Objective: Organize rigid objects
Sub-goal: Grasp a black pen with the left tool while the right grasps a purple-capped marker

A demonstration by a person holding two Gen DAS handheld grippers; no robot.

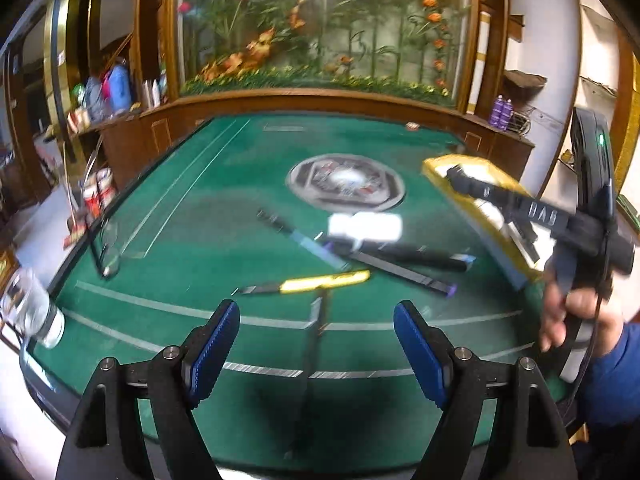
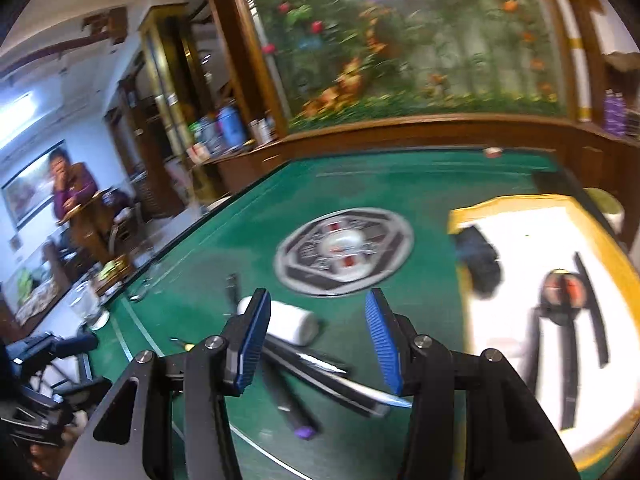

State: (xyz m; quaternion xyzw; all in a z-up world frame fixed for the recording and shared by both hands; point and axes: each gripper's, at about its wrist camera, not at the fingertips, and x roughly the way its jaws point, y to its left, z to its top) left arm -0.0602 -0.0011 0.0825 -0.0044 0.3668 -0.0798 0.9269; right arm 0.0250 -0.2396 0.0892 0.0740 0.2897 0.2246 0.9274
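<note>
On the green felt table (image 1: pixel 192 208) lie a white roll (image 2: pixel 290 322), several dark pens (image 2: pixel 320 376) crossing each other, and a yellow-handled tool (image 1: pixel 324 282). My left gripper (image 1: pixel 318 344) hangs open above the near part of the table, short of the yellow tool, with nothing between its pads. My right gripper (image 2: pixel 318 338) is open above the pens and beside the white roll, gripping nothing. A yellow-rimmed tray (image 2: pixel 520 204) at the right holds black strips, a dark bundle (image 2: pixel 478 264) and a round black and red item (image 2: pixel 562 292). The left wrist view shows the right gripper (image 1: pixel 458 174) over that tray (image 1: pixel 442 162).
A round grey emblem (image 1: pixel 346 186) marks the table's centre. A glass jar (image 1: pixel 32 308), wire glasses (image 1: pixel 108 248) and cans (image 1: pixel 98 192) stand by the left edge. A wooden ledge and flower panel back the table. A person (image 2: pixel 72 196) sits far left.
</note>
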